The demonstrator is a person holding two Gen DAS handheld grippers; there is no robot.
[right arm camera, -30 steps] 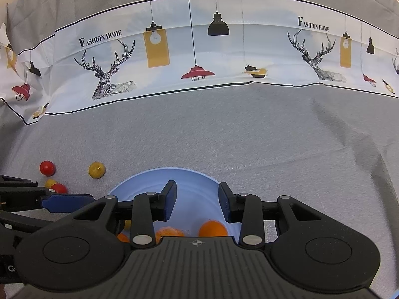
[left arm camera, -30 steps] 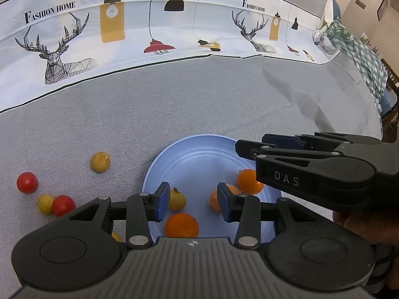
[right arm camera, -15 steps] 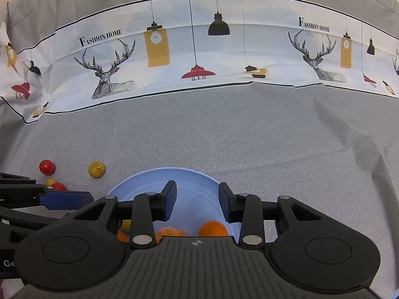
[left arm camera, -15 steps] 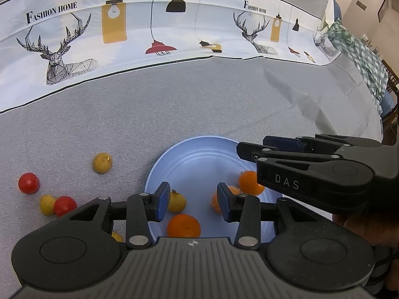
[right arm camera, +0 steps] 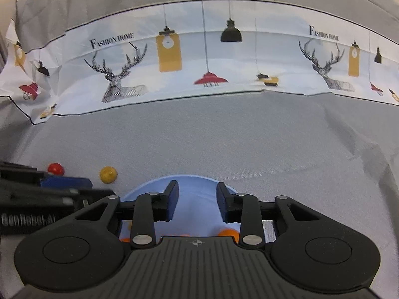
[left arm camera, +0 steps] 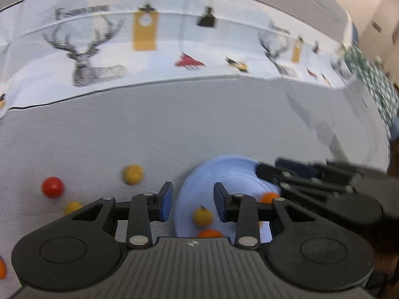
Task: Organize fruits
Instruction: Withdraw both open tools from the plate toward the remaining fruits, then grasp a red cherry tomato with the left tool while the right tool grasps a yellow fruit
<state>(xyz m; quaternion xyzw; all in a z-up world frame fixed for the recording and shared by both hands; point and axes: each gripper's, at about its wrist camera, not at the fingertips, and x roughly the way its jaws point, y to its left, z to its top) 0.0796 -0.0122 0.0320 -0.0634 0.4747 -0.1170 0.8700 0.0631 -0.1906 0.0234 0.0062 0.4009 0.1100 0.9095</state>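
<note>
A light blue plate [left arm camera: 224, 172] on the grey cloth holds a yellow fruit [left arm camera: 202, 215] and two oranges [left arm camera: 268, 196]. My left gripper [left arm camera: 193, 203] hovers over the plate's left rim, its jaws closing with nothing between them. My right gripper [right arm camera: 197, 204] hangs over the plate [right arm camera: 194, 183], also closing on empty air, with an orange [right arm camera: 228, 233] below it. Loose on the cloth to the left lie a yellow fruit [left arm camera: 133, 174], a red one [left arm camera: 52, 186] and a smaller yellow one [left arm camera: 72, 206]. The left wrist view is blurred.
The grey cloth [right arm camera: 249, 137] runs back to a white printed band with deer and lamps [right arm camera: 207, 57]. An orange fruit [left arm camera: 2, 269] shows at the left edge of the left wrist view. A green checked cloth [left arm camera: 374, 79] lies far right.
My left gripper has swung left, so the plate now sits to the right in its view. Both grippers' jaws have narrowed. The right gripper has stayed over the plate.
</note>
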